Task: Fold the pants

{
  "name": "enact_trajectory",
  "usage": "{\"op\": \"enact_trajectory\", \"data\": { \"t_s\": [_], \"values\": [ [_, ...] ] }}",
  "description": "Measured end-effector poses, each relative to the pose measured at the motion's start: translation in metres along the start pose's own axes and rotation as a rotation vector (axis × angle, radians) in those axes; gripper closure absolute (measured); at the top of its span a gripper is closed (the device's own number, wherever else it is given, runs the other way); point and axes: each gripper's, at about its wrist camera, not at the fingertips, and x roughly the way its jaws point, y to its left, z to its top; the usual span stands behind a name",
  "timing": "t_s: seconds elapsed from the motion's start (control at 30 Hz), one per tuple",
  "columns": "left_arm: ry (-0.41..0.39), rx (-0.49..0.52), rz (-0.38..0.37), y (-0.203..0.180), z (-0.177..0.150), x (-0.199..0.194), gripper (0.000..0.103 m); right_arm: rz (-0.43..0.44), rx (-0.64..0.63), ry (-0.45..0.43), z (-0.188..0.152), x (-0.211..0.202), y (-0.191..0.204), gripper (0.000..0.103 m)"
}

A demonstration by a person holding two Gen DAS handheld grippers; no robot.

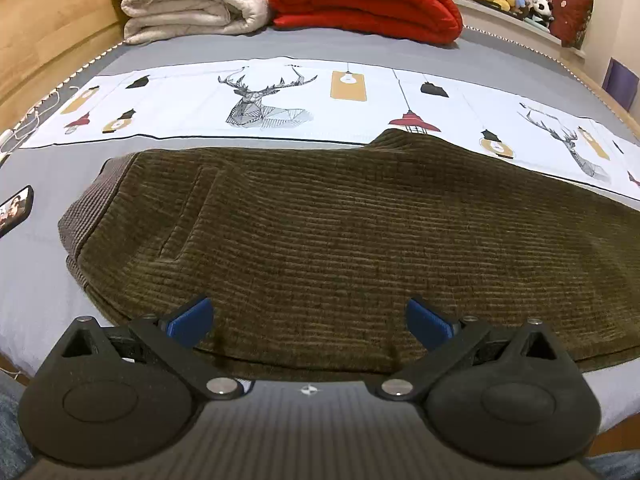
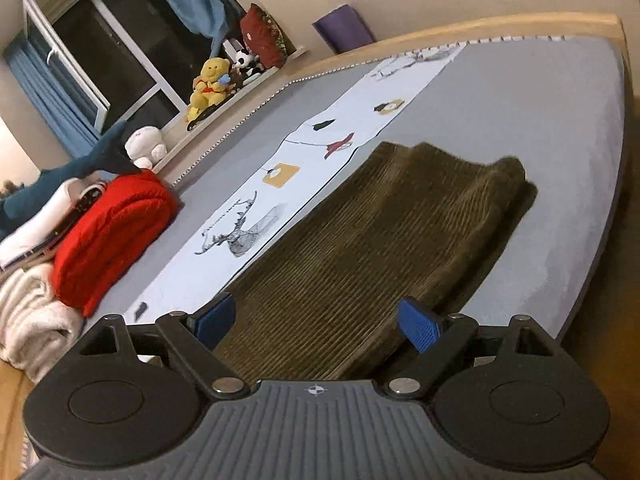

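Note:
Olive-brown corduroy pants (image 1: 340, 240) lie flat on the grey bed (image 1: 36, 304), waistband at the left, legs running off to the right. My left gripper (image 1: 310, 322) hovers open above the pants' near edge, its blue pads (image 1: 191, 321) wide apart with nothing between them. In the right wrist view the same pants (image 2: 360, 248) stretch away along the bed, with folds at their far end. My right gripper (image 2: 316, 326) is open over the pants' near part, empty, and the view is tilted.
A white printed cloth (image 1: 280, 100) lies across the bed behind the pants. A folded red quilt (image 1: 364, 0) and a cream blanket (image 1: 192, 0) sit at the back. A phone (image 1: 14, 210) lies at the left edge. Plush toys (image 2: 208, 84) line the window sill.

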Motion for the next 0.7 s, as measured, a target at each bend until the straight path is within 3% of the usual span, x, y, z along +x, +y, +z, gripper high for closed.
{"op": "enact_trajectory", "data": {
  "t_s": [0.5, 0.7],
  "values": [
    [0.005, 0.012, -0.013, -0.025, 0.01, 0.005, 0.0, -0.095, -0.01, -0.021, 0.015, 0.015, -0.026, 0.014],
    [-0.003, -0.003, 0.0, -0.029, 0.016, -0.001, 0.0, -0.131, 0.051, -0.03, 0.021, 0.012, -0.049, 0.014]
  ]
}}
